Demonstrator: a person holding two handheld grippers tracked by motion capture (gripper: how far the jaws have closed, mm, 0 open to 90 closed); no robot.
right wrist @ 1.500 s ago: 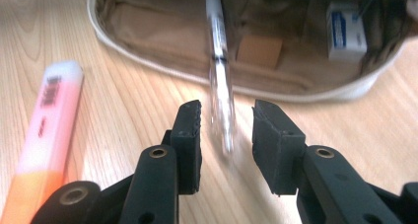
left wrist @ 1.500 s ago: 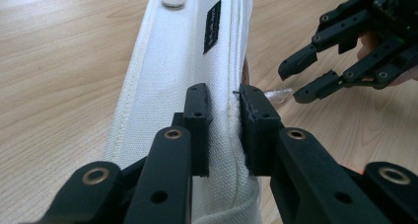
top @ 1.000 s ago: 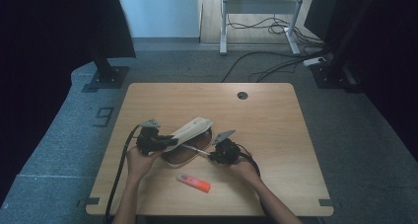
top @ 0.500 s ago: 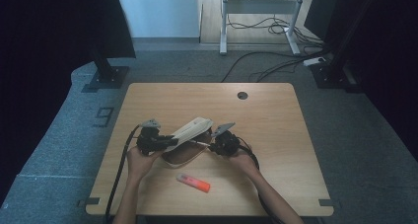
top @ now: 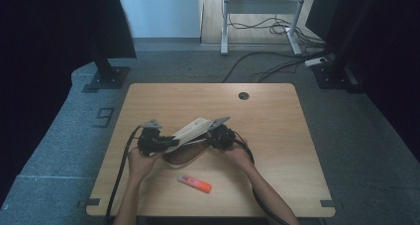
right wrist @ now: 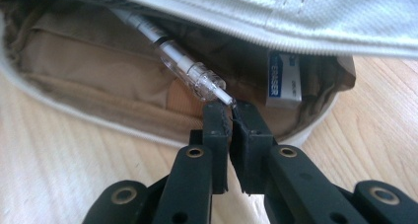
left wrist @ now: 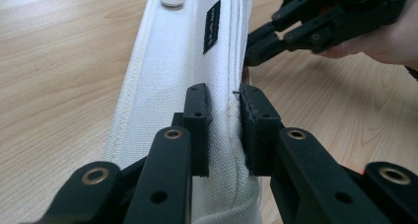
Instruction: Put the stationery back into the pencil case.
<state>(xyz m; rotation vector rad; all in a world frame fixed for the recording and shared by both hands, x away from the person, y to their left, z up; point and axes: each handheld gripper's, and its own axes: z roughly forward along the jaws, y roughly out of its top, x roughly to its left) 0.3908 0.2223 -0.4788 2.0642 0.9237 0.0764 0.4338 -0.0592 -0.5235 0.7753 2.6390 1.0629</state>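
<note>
White fabric pencil case (left wrist: 197, 61), tan lining, lies open at frame centre; left gripper (left wrist: 224, 130) pinches its lid, right gripper (right wrist: 229, 123) fingers closed on a clear pen (right wrist: 182, 66).

Both forearms reach in from the near edge, each hand gripping a black two-jaw tool. The left gripper (left wrist: 224, 130) has its jaws clamped together, pointing toward the right gripper (right wrist: 230, 120), whose jaws are closed nearly pad to pad, a short way off.
</note>
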